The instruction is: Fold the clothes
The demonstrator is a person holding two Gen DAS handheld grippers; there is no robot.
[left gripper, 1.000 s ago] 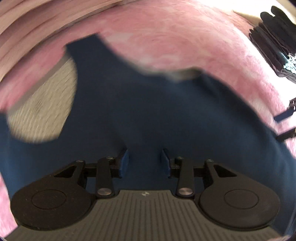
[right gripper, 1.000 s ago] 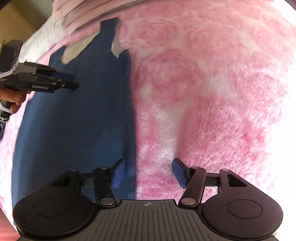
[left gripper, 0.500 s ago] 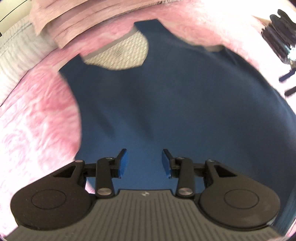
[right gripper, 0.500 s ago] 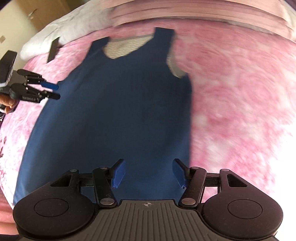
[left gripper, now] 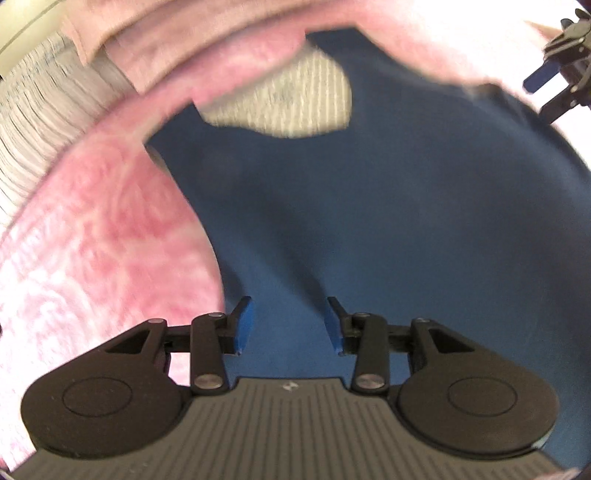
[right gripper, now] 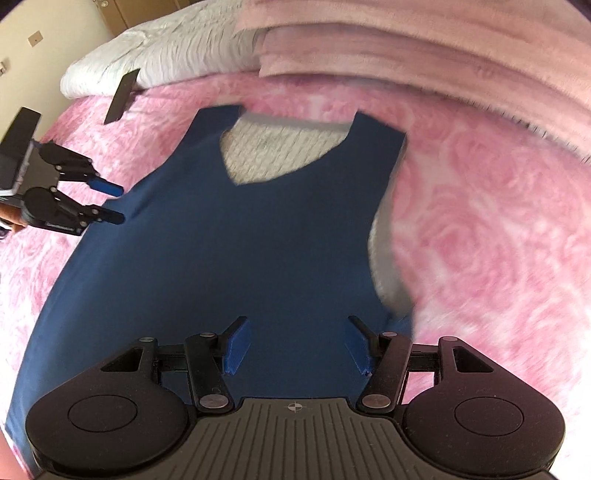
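A dark blue sleeveless top (right gripper: 258, 236) with a grey ribbed inner lining at its V-neck (right gripper: 277, 151) lies flat on a pink fleece blanket (right gripper: 498, 221). It also shows in the left wrist view (left gripper: 388, 206). My right gripper (right gripper: 297, 345) is open and empty above the top's right side, near its right armhole. My left gripper (left gripper: 290, 325) is open and empty above the top's left edge. The left gripper also shows in the right wrist view (right gripper: 110, 201), beside the top's left armhole. The right gripper shows at the far right of the left wrist view (left gripper: 550, 92).
A folded pale pink blanket (right gripper: 424, 55) and a white quilt (right gripper: 166, 51) lie beyond the top's neck. A dark flat object (right gripper: 122, 96) lies on the pink blanket near the quilt. A cream wall (right gripper: 44, 33) stands at the far left.
Both grippers have pulled back and swung toward the top's neck end. The right view has moved from the top's right edge to over its body. Both stay open.
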